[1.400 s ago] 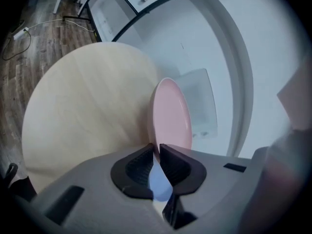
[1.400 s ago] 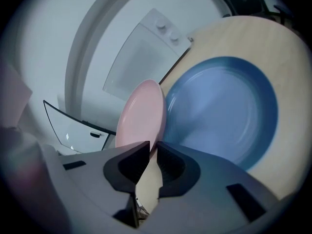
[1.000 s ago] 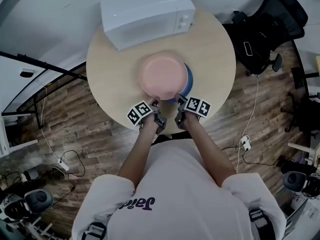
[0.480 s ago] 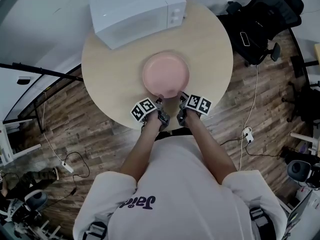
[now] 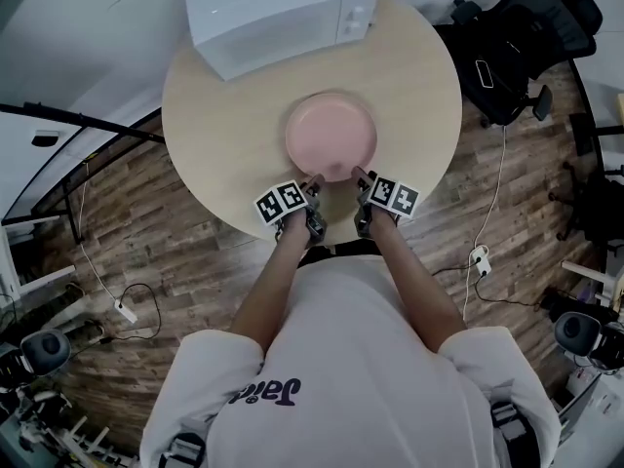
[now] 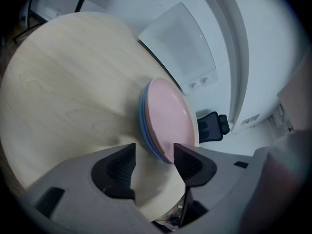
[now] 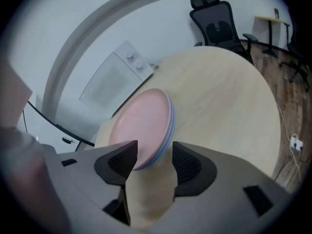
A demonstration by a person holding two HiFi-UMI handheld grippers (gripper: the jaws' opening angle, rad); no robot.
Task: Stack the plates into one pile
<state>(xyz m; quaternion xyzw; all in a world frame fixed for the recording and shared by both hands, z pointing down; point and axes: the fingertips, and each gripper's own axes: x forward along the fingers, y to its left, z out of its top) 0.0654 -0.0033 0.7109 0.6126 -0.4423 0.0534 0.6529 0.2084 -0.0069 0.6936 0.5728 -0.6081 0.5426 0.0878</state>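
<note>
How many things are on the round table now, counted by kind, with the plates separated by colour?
Pink plate: 1
Blue plate, under the pink one: 1
Microwave: 1
Total: 3

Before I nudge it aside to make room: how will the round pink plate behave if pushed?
The round pink plate looks rigid and smooth, so it probably slides rather than flexes. It sits nested on a blue plate, so a rim push likely shifts both together. Being shallow, it seems unlikely to tip.
</note>
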